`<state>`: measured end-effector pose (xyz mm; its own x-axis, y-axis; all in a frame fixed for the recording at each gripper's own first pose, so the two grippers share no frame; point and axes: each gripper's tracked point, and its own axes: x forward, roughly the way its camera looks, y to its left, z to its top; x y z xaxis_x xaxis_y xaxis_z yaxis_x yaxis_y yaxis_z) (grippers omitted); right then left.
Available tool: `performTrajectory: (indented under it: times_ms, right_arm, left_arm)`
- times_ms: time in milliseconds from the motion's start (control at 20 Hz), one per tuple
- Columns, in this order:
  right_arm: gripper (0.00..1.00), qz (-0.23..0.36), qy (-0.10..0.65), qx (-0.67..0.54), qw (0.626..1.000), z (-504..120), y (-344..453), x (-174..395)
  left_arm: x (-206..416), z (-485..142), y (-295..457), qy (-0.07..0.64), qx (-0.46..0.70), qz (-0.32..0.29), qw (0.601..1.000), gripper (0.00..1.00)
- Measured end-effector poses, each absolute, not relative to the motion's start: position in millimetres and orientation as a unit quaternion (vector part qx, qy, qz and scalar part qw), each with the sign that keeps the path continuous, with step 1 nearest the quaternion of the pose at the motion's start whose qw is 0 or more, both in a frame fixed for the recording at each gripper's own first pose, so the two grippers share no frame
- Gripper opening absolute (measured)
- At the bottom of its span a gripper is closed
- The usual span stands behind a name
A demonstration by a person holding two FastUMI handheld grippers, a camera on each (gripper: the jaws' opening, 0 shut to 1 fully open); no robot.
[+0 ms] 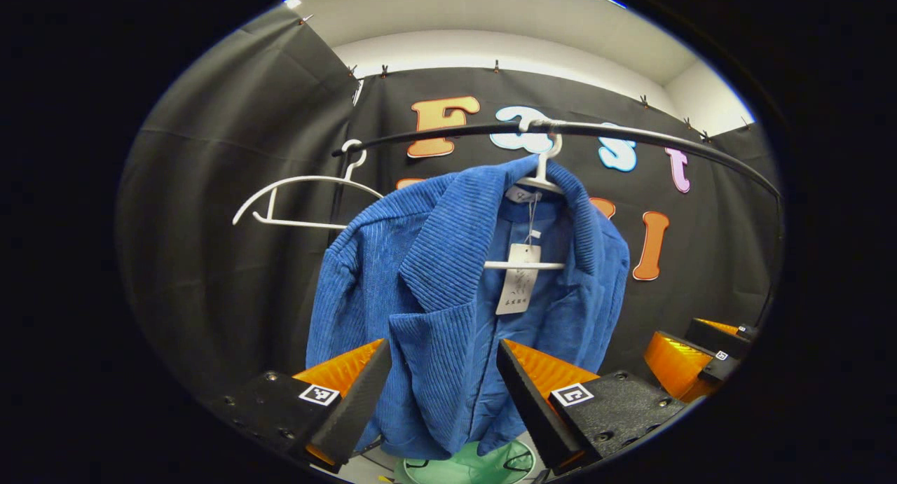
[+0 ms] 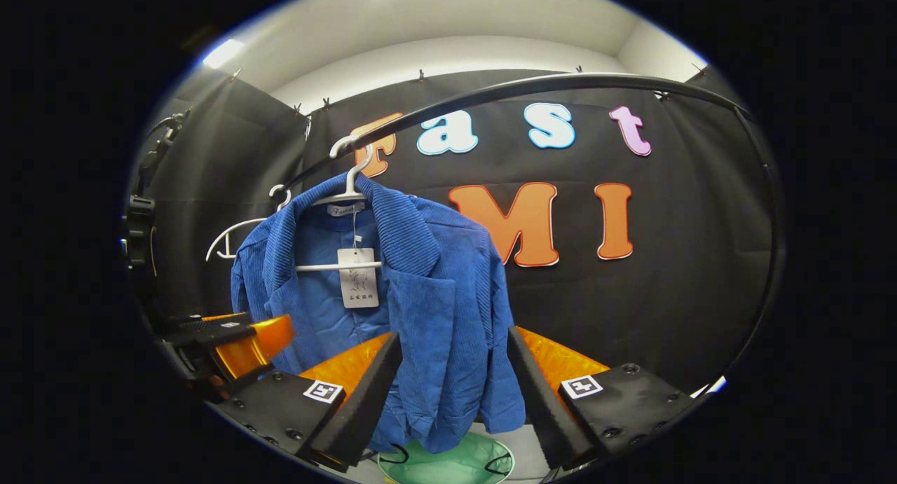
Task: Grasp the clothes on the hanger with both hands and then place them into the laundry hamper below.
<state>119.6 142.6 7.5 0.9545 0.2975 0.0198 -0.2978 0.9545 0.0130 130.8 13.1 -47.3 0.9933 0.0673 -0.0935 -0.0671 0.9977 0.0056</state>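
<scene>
Blue jacket (image 1: 448, 309) (tag (image 1: 518, 279) illegible); hanging

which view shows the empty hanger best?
Left gripper view: the empty hanger hangs on the rail, its whole outline clear against the cloth beside the jacket. In the right gripper view, the hanger is small and partly behind the jacket.

Blue jacket (image 1: 448, 309) hangs from the rail (image 1: 631, 137), directly ahead of both claws. An empty white hanger (image 1: 294, 200) hangs beside it. Open space lies right of the jacket in the right gripper view.
</scene>
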Motion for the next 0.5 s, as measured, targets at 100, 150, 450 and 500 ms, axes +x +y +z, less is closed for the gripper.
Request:
performTrajectory:
  times_ms: [100, 150, 450, 500]
  right_arm:
    - [0.94, 0.151, -0.006, 0.004, 0.988, 4, 156, 135]
    - [0.94, 0.15, -0.005, 0.004, 0.989, 1, 160, 142]
    - [0.93, 0.152, 0.003, 0.008, 0.988, -7, 188, 173]
    - [0.89, 0.152, 0.004, 0.008, 0.988, -9, 190, 177]
  left_arm:
    - [146, -54, 13, 0.056, 0.001, 0.017, 0.998, 0.94]
    - [151, -55, 14, 0.057, -0.002, 0.011, 0.998, 0.92]
    - [168, -61, 21, 0.059, -0.019, -0.007, 0.998, 0.49]
    - [167, -61, 23, 0.058, -0.02, -0.006, 0.998, 0.38]
